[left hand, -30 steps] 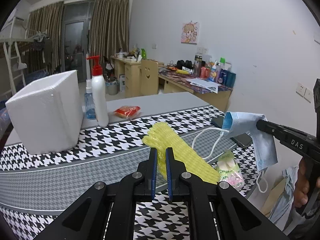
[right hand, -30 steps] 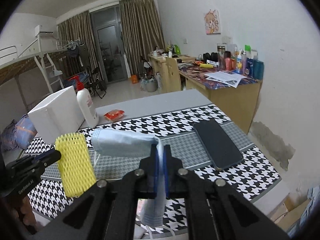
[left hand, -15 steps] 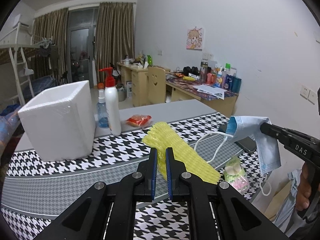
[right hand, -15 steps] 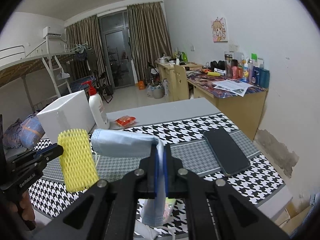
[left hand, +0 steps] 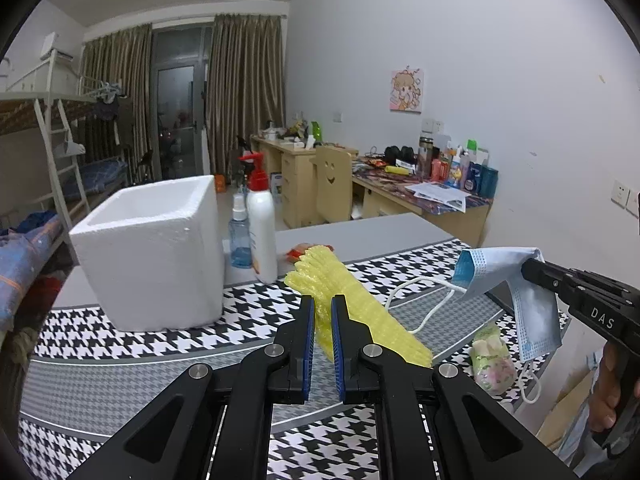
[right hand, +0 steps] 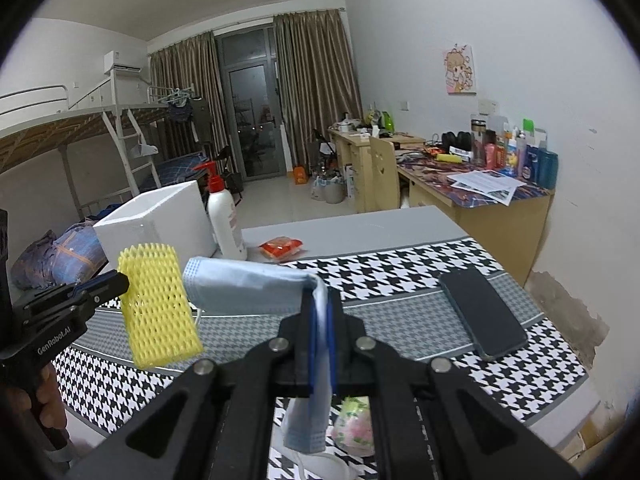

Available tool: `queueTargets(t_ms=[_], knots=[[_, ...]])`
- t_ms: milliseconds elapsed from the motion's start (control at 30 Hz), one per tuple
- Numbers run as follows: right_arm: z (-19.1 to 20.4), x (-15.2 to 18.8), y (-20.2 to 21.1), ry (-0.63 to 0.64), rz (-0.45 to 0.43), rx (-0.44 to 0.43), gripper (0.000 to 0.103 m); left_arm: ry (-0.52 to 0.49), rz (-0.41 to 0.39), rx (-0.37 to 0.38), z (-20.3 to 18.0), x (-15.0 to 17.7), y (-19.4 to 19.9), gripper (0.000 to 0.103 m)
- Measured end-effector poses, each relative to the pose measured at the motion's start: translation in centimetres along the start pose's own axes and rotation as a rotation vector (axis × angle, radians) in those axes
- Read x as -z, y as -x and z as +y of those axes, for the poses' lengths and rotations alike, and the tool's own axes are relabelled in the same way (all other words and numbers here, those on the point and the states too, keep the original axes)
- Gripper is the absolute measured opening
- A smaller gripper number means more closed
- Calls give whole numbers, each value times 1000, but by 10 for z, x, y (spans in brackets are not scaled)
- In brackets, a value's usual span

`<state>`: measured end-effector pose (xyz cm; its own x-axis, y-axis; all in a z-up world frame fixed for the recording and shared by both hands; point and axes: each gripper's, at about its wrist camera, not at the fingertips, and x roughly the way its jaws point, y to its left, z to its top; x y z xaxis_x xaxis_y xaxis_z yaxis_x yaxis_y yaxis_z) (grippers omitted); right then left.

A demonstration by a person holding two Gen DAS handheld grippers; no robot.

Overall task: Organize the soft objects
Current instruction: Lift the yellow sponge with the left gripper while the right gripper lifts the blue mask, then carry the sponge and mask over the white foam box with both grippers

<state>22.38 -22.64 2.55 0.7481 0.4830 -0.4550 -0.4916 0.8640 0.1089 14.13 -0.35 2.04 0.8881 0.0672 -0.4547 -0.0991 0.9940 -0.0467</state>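
Observation:
My left gripper [left hand: 322, 308] is shut on a yellow foam net sleeve [left hand: 352, 304] and holds it above the houndstooth table [left hand: 140, 344]; the sleeve also shows in the right wrist view [right hand: 158, 308]. My right gripper [right hand: 320, 300] is shut on a light blue face mask [right hand: 248, 290], which hangs folded over its tips; the mask and gripper also show at the right of the left wrist view [left hand: 516, 276]. A white foam box [left hand: 156, 252] stands open-topped at the back left of the table.
A white pump bottle [left hand: 262, 236] and a small blue spray bottle [left hand: 240, 240] stand beside the box. An orange packet [right hand: 281, 247], a black phone [right hand: 482, 312] and a small floral pouch [left hand: 490, 360] lie on the table. A white cord [left hand: 420, 300] lies there too.
Both grippers have risen with their loads, so the table looks lower. The foam box and bottles now appear closer to the centre of the left wrist view.

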Motion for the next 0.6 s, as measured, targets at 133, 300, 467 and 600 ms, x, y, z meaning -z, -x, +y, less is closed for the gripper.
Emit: queueTargets(t_ms=[133, 300, 467, 600], knots=[[6, -3, -1, -5, -11, -4, 7, 8, -10, -16, 10, 0, 7, 9], [17, -6, -4, 1, -20, -19, 7, 14, -17, -36, 21, 0, 11, 9], [27, -8, -12, 8, -10, -13, 7, 36, -15, -58, 35, 1, 11, 9], [37, -8, -19, 19, -2, -13, 7, 48, -13, -66, 46, 2, 11, 9]])
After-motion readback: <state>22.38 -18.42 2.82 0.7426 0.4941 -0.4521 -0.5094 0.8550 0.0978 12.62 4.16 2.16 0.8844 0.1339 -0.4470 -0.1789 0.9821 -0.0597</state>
